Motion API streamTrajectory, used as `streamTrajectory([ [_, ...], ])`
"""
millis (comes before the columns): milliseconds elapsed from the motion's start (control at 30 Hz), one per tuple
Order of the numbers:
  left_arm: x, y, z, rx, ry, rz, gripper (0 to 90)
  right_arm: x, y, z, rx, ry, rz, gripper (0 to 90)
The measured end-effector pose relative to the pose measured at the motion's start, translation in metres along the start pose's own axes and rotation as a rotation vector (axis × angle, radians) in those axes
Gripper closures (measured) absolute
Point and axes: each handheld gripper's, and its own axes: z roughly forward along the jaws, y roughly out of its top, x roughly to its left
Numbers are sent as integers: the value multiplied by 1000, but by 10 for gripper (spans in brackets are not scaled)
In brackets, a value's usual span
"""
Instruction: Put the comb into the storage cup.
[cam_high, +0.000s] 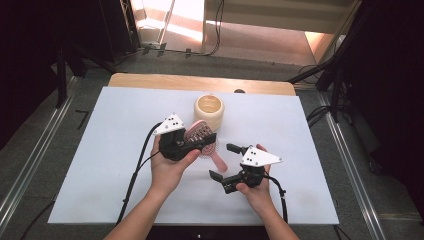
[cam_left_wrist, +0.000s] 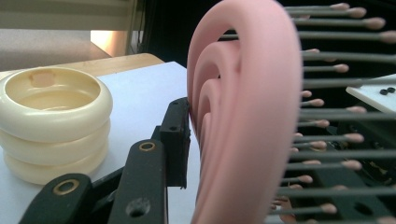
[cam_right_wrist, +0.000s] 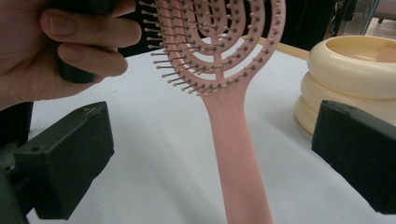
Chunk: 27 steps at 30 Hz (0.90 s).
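A person stands at a white-covered counter (cam_high: 100, 150) with a two-jaw tool in each hand. The left tool (cam_high: 202, 142) is clamped on the head of a pink hairbrush (cam_high: 202, 137), holding it up off the counter. In the left gripper view the brush head stands on edge, one black jaw pressing its smooth back and the bristles (cam_left_wrist: 336, 112) pointing away toward the other jaw.

The brush's long axis runs from the gripped head down and toward the person's right, so the free handle (cam_high: 219, 162) slants toward the right tool (cam_high: 224, 161). In the right gripper view the handle rises straight up the middle of the picture between the two black jaws, its lower end nearest the camera. Those jaws stand wide apart, one at each side, touching nothing; the right tool holds nothing.

The right tool is plainly the one nearer the handle, lying just beside its tip, with the mouth facing along it. The handle already sits between the open jaws, so taking hold of it would probably need little more than a closing, perhaps after a short push forward.

A cream ribbed cup (cam_high: 209, 111), empty and upright, stands on the counter just beyond the brush head, near it but not touching.
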Motion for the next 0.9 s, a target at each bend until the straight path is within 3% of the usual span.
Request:
streamTrajectory([
  [900,9,10,-4,-4,18,11,616,-19,-14,-33,-15,-89,4,0],
])
